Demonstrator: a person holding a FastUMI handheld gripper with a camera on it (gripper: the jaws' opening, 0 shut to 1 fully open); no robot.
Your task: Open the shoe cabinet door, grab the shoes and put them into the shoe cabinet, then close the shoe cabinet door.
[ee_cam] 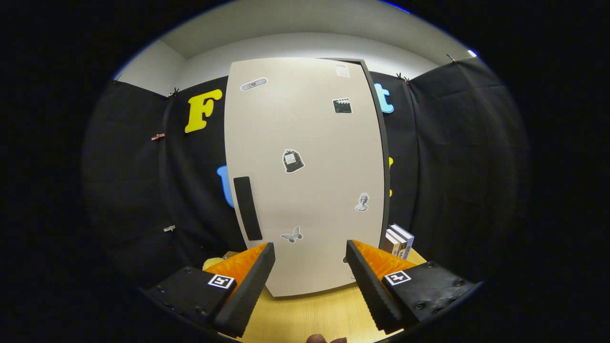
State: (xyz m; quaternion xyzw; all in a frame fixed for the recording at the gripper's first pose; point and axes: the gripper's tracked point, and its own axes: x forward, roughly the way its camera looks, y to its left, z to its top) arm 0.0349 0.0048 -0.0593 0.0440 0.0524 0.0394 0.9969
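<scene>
The tall beige shoe cabinet [305, 176] stands upright on the pale wooden tabletop [310, 319], its long axis vertical, with its flat door face [314, 143] turned straight toward the gripper [310, 274]. The door lies closed, flush against the dark cabinet body, whose edge shows as a thin strip down the door's right side [385, 157]. A black vertical bar handle [247, 208] sits low on the door near its left edge, slightly tilted in this lens, so the handle side is opposite the dark strip. Several small grey and black stickers [292, 161] are scattered over the door.

The gripper's jaws stand wide apart with nothing between them; the two fingers [248, 286] frame the lower part of the door, which stands just ahead of their tips. The handle is above and a little to the left of the left finger.

To the right of the cabinet's base, a small stack of books [399, 241] leans close beside it on the table. A yellowish object [213, 262] peeks out behind the left finger, too hidden to identify. Bare tabletop stretches between the fingers and the cabinet's bottom edge [314, 291]. Black cloth [452, 166] closes in on both sides.
</scene>
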